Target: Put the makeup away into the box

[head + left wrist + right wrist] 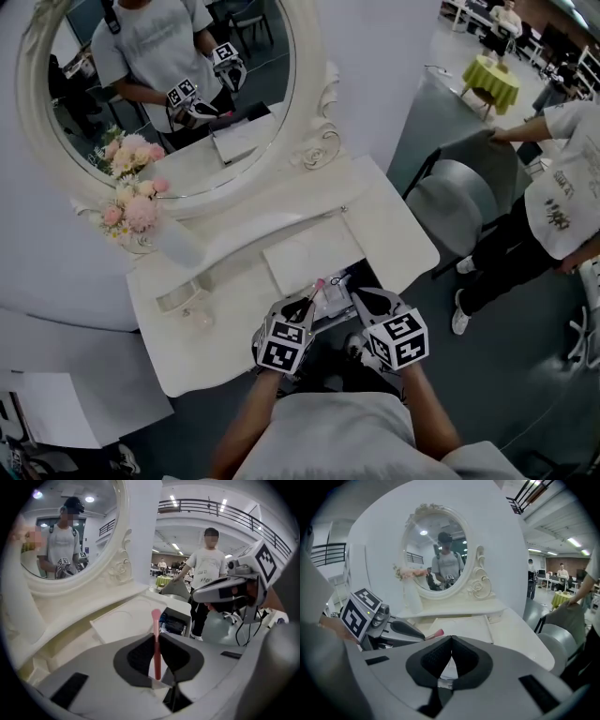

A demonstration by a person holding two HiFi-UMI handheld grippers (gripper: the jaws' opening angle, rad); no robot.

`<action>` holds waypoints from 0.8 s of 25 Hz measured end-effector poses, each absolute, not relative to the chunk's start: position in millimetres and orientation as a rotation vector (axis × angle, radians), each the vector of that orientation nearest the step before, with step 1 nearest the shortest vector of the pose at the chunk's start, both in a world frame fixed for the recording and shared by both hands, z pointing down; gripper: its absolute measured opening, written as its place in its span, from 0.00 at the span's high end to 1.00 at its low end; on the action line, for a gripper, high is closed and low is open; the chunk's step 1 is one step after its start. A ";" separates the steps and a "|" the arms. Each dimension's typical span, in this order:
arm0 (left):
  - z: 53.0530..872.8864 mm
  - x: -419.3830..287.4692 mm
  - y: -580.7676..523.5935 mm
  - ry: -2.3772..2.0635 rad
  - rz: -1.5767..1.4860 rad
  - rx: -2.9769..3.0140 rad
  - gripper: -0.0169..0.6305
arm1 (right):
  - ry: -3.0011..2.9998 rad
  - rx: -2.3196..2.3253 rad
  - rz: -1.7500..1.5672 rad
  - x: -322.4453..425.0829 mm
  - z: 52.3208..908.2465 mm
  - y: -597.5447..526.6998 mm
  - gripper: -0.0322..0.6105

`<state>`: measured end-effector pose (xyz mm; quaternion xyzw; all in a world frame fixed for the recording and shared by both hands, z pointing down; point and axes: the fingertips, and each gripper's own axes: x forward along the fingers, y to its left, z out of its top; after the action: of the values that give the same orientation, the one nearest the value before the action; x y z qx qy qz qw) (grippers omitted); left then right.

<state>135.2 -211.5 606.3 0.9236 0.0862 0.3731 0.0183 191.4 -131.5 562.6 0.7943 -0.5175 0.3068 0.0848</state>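
My left gripper [305,302] is shut on a thin pink makeup stick [317,289] whose paler tip points away from me. In the left gripper view the stick [156,644] stands upright between the dark pads of the gripper [156,637]. Just beyond it is the open box [177,620], dark inside with small items, at the vanity's front edge [339,281]. My right gripper [364,298] hovers beside the left one, near the box. In its own view the gripper [451,639] has its jaw tips touching with nothing between them. The left gripper [417,634] and the pink tip [436,633] show at its left.
A flat white lid or tray [309,253] lies on the white vanity table [394,225] behind the box. An oval mirror [169,84] and a flower vase [136,211] stand at the back. A grey chair [469,187] and a person [553,197] are to the right.
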 end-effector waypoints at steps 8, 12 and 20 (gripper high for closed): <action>652.3 155.8 -174.3 0.534 1.388 2.744 0.90 | -1.502 2.396 0.967 213.7 574.2 -114.5 0.95; 672.8 161.4 -162.8 0.610 1.482 2.688 0.90 | -1.480 2.405 0.981 222.2 576.5 -105.6 0.95; 689.4 166.5 -150.1 0.649 1.588 2.656 0.88 | -1.443 2.423 1.008 227.3 581.4 -90.5 0.95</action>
<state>166.5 -150.1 689.4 0.8400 0.2051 0.5023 -0.0101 227.3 -90.5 581.4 0.8069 -0.4806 0.3356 0.0732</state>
